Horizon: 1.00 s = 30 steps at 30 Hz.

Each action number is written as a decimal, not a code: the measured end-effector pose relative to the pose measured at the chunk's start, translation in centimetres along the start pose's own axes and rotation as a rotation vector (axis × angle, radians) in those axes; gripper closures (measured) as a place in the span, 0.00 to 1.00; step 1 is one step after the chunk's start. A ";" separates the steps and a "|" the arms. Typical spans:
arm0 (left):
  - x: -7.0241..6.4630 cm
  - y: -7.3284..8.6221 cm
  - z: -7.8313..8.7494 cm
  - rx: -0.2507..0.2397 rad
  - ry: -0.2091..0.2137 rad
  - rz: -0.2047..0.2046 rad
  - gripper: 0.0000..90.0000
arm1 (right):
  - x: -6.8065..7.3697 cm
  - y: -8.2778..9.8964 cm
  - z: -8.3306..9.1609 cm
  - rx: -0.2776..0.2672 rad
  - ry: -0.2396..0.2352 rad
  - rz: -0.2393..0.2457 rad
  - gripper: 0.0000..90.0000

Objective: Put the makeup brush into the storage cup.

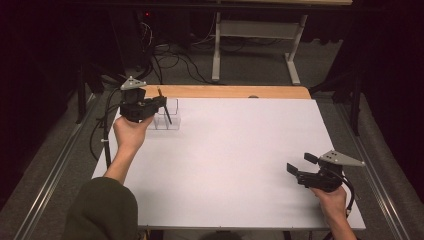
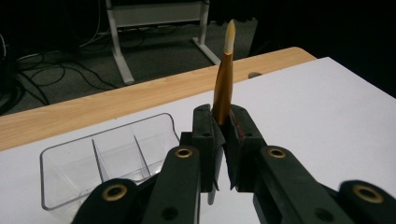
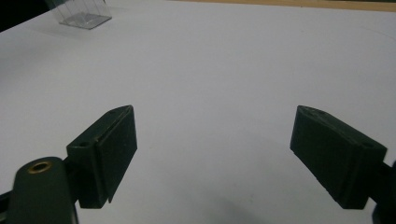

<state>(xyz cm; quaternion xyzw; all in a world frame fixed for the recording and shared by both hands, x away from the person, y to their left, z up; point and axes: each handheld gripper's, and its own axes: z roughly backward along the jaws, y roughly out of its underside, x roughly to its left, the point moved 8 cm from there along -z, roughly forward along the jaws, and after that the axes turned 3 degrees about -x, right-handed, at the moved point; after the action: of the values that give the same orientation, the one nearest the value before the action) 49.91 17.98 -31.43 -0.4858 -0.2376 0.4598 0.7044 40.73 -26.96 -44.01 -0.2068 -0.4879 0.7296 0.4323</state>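
Left gripper [image 2: 223,140], at ten o'clock, is clamping our brown brush [image 2: 223,88] beside the clear divided tray [image 1: 167,120]; our right gripper [image 3: 215,158], at four o'clock, is gaping wide, holding nothing.

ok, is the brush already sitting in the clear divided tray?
No: in the left gripper view the brush stands clamped in the left gripper, beside the clear tray, not in it.

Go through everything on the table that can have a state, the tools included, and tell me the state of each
Left tool: shut on the pen.
Slim orange-brown pen with a cream tip: clamped between the jaws, tip pointing away from the tool.
Clear plastic divided organiser tray: upright on the table, its visible compartments empty.
Right tool: open, nothing between its jaws, over bare white table.
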 end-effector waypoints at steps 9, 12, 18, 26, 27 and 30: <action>0.6 -0.7 -0.9 -0.001 -0.027 0.015 0.92 | 0.0 0.0 0.0 -0.003 -0.003 0.001 0.18; 0.9 -0.9 -1.2 -0.002 -0.037 0.023 0.92 | 0.0 0.0 0.0 -0.003 -0.003 0.001 0.18; 1.7 -1.0 -1.7 0.000 -0.064 0.030 0.92 | 0.0 0.0 -0.1 0.002 -0.006 0.006 0.18; 3.0 -0.9 -2.6 0.003 -0.102 0.066 0.92 | 0.2 0.0 -0.2 0.003 -0.012 0.012 0.18; 3.1 -0.9 -2.7 0.006 -0.112 0.063 0.92 | 0.2 0.1 -0.2 0.004 -0.014 0.010 0.18; 3.3 -0.9 -3.1 0.014 -0.123 0.058 0.92 | 0.3 0.2 -0.4 0.015 -0.016 0.015 0.18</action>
<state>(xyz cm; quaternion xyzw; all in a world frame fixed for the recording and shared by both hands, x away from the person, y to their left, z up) 54.22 19.35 -32.29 -0.4584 -0.2628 0.5105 0.6783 40.77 -26.57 -44.29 -0.2013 -0.4844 0.7381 0.4244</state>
